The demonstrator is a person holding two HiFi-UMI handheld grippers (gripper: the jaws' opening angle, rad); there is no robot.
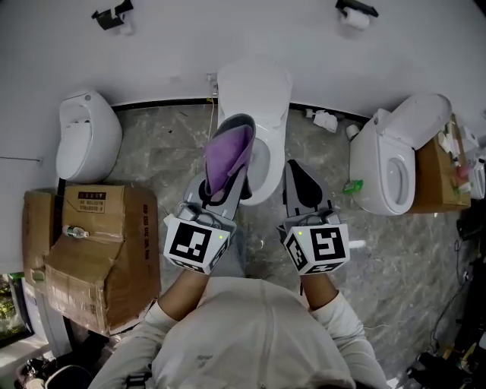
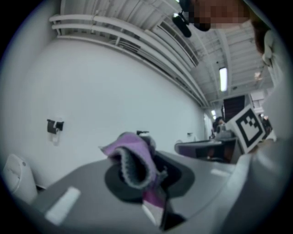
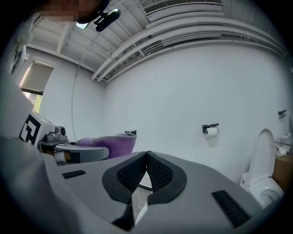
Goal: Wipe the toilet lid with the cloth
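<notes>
A purple cloth [image 1: 226, 158] with a grey edge is clamped in my left gripper [image 1: 230, 152], which is held level above the front of the middle toilet. In the left gripper view the cloth [image 2: 132, 157] bulges out between the jaws. The white toilet lid [image 1: 254, 90] stands raised against the wall, with the bowl [image 1: 265, 163] below it. My right gripper [image 1: 298, 173] hangs beside the left one, to the right of the bowl, shut with nothing in it. Its black pads [image 3: 147, 171] meet in the right gripper view, where the cloth [image 3: 108, 145] shows at the left.
A urinal-like white fixture [image 1: 87, 137] stands at the left, another toilet [image 1: 395, 156] with raised lid at the right. Cardboard boxes [image 1: 95, 247] sit at my left on the grey marble floor. Toilet roll holders [image 1: 354, 14] hang on the white wall.
</notes>
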